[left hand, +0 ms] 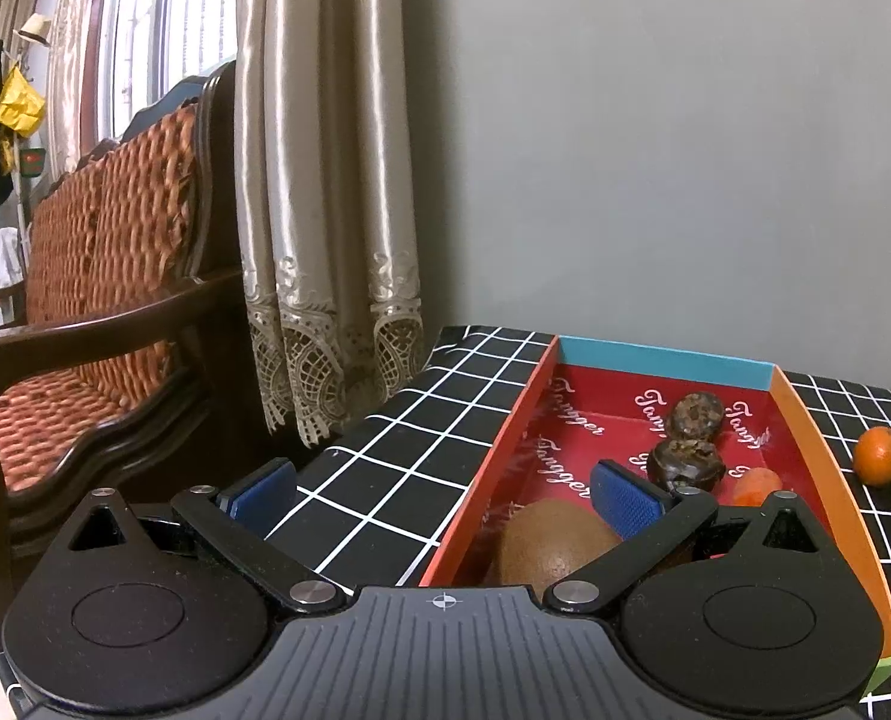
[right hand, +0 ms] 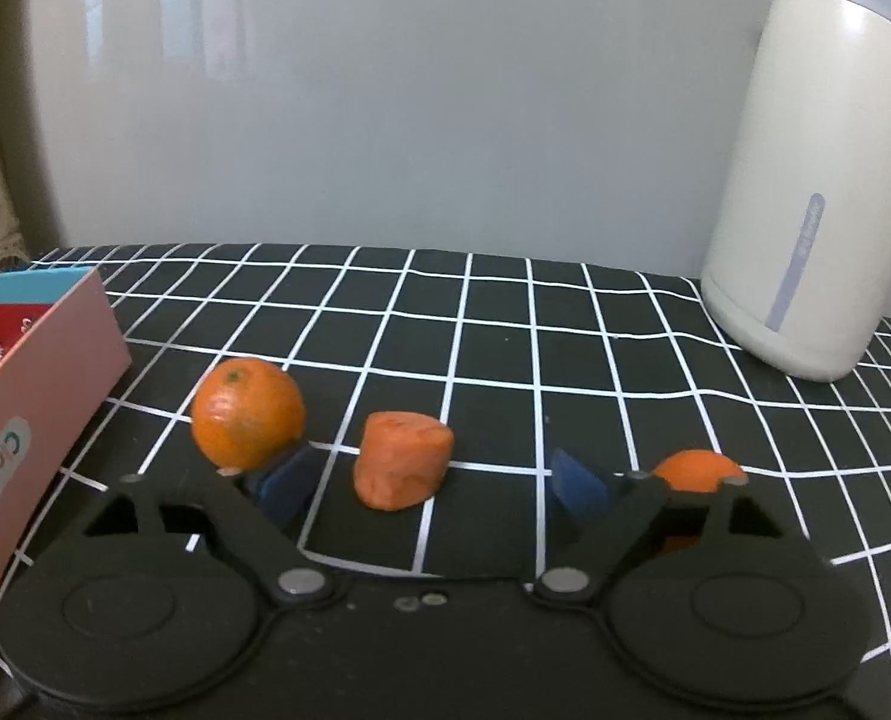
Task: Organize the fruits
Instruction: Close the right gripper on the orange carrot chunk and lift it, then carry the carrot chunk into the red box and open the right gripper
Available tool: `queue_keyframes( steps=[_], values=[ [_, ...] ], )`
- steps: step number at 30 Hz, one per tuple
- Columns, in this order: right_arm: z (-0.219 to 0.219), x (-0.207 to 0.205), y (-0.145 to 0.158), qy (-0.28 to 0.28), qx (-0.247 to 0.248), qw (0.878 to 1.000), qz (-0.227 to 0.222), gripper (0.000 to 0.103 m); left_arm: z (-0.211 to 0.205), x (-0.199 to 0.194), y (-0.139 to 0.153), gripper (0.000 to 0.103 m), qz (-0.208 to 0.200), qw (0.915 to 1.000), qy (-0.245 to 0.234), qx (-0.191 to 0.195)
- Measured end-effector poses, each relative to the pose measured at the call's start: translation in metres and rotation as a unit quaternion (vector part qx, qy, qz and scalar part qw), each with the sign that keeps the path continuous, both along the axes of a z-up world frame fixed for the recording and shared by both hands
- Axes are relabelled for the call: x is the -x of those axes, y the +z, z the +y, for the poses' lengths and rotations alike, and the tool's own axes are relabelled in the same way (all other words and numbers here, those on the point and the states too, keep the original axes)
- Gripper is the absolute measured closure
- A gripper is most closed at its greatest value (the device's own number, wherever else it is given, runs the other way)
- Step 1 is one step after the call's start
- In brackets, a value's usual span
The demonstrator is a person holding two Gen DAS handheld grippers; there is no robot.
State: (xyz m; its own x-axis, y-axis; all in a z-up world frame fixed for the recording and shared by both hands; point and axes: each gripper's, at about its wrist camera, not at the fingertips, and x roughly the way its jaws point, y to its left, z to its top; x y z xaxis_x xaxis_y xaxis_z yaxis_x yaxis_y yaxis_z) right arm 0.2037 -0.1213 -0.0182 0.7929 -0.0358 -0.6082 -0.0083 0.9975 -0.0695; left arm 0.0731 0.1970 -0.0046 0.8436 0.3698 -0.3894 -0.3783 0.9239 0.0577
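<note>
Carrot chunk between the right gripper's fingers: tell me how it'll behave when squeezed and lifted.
The carrot chunk looks stubby and solid, so probably stiff. It stands on a cut end, so it is unlikely to roll. Its rounded sides may slip slightly between the open right gripper pads.

A table (right hand: 505,324) covered in a black, white-gridded cloth stood against a grey wall (left hand: 655,150), bearing a cream kettle (right hand: 805,192) at its far right, with beige curtains (left hand: 319,180) and a dark-framed woven bench (left hand: 103,276) to its left.
</note>
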Motion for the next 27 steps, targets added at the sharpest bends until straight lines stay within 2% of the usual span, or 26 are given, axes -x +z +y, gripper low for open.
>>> queue_keyframes(
  steps=[1, 2, 3, 4, 6, 15, 27],
  values=[
    [-0.001, 0.0, 0.0, 0.0, -0.002, 1.0, 0.0, 0.017, 0.0, 0.0, 0.0, 0.0, 0.0, 1.0, 0.0, 0.0],
    [-0.001, 0.0, 0.0, 0.001, -0.004, 1.0, -0.001, 0.022, 0.0, 0.0, 0.0, 0.0, 0.0, 1.0, 0.001, 0.001],
    [-0.001, 0.001, 0.001, 0.006, -0.004, 1.0, -0.003, 0.035, 0.0, -0.001, 0.0, 0.0, 0.001, 1.0, 0.001, 0.001],
    [0.001, 0.002, 0.001, 0.011, -0.003, 1.0, -0.007, 0.042, 0.0, -0.001, 0.0, 0.0, 0.001, 1.0, 0.0, 0.002],
    [0.005, 0.004, 0.002, 0.019, -0.002, 1.0, -0.014, 0.07, -0.001, -0.001, 0.0, 0.0, 0.001, 1.0, 0.0, 0.003],
    [0.008, 0.014, 0.005, 0.027, -0.011, 0.999, -0.015, 0.072, 0.0, 0.001, 0.002, 0.0, -0.004, 0.9999, 0.003, 0.01],
    [0.013, 0.068, 0.026, 0.046, 0.002, 0.999, -0.027, 0.073, -0.012, 0.014, 0.009, 0.0, -0.01, 0.9998, -0.016, -0.001]
  ],
)
